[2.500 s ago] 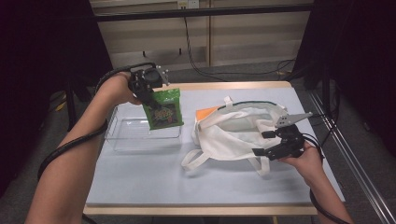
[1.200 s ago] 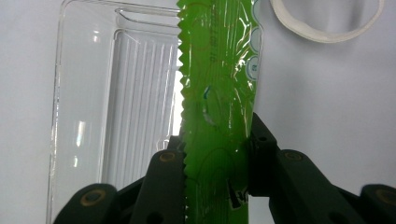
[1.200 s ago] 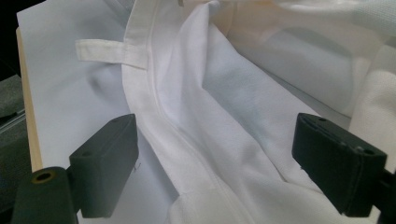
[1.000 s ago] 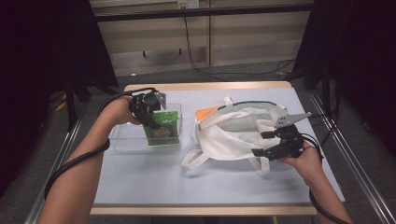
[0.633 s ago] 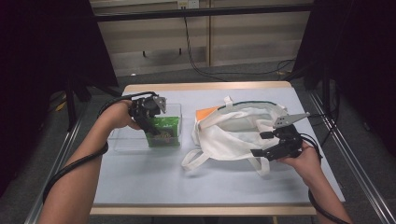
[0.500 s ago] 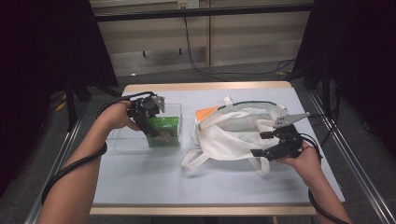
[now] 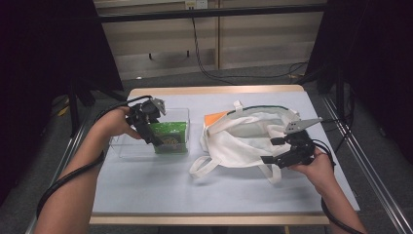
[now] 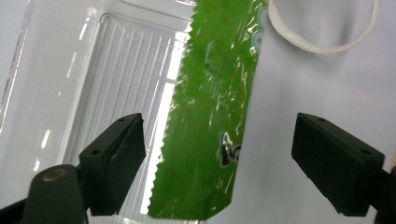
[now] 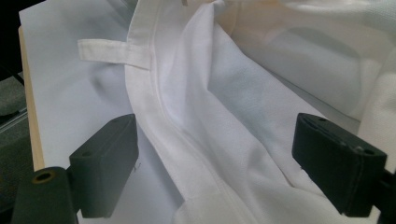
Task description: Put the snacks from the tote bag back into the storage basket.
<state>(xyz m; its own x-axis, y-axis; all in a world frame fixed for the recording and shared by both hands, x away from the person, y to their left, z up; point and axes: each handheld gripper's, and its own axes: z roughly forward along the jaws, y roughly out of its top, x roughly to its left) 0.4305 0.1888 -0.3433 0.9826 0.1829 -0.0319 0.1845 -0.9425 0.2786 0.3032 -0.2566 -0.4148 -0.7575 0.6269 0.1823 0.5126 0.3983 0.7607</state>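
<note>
The green packet stands on edge in the clear tray, long axis across the surface. Left gripper fingers have just been opening around it; right gripper fingers are spread over the white bag.

Left tongs sit over the right end of the clear bin at bench left; the snack pouch stands in that bin directly under them, between the spread jaws without touching either. The cloth bag lies on the bench well right of the left tongs. Right tongs hang at the bag's right near edge, bag fabric below their jaws, its mouth beyond them.
</note>
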